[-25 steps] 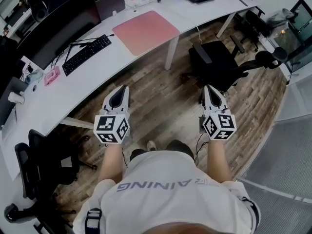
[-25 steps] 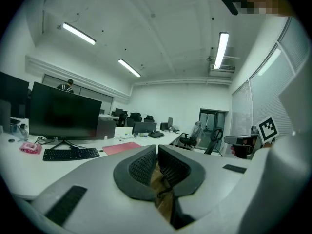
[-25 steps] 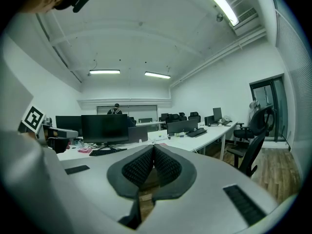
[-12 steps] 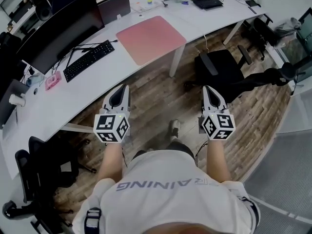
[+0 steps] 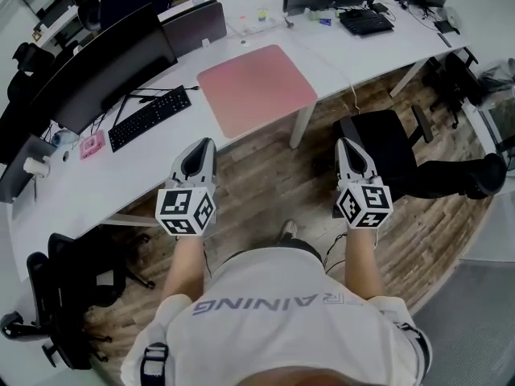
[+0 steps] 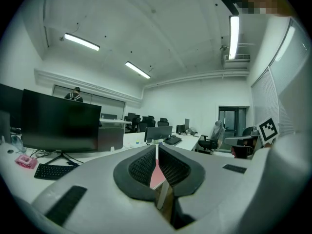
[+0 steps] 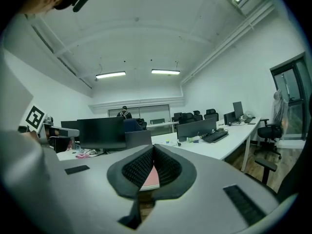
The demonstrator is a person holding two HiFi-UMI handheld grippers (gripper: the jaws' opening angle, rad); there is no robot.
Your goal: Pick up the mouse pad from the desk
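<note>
Holding both tools out level in front, the person has the left gripper (image 5: 204,145) and the right gripper (image 5: 343,145) over the wooden floor (image 5: 265,175), well short of the white worktop (image 5: 121,175), and on each one the jaws are pressed together with nothing between them. The pink mouse pad (image 5: 257,87) lies flat on that worktop, just right of the black keyboard (image 5: 150,117), its near edge close to the worktop's front edge. Now, the trouble I'd watch for: jaws that arrive closed will only shove the pad, and a thin sheet lying flush gives them nothing to bite, so a nudge could slide it back towards the keyboard or the monitor (image 5: 105,67). Coming in too steeply, a jaw tip could jam on the worktop instead of slipping under the pad's edge. Pinched at one corner only, the pad may droop and fold, or pull free. The black office chair (image 5: 386,147) sits close by on the right and could catch a leg on the way in. As for containers, I see only a white cup (image 5: 34,166) at the far left end of the worktop, and I cannot tell what is in it.
</note>
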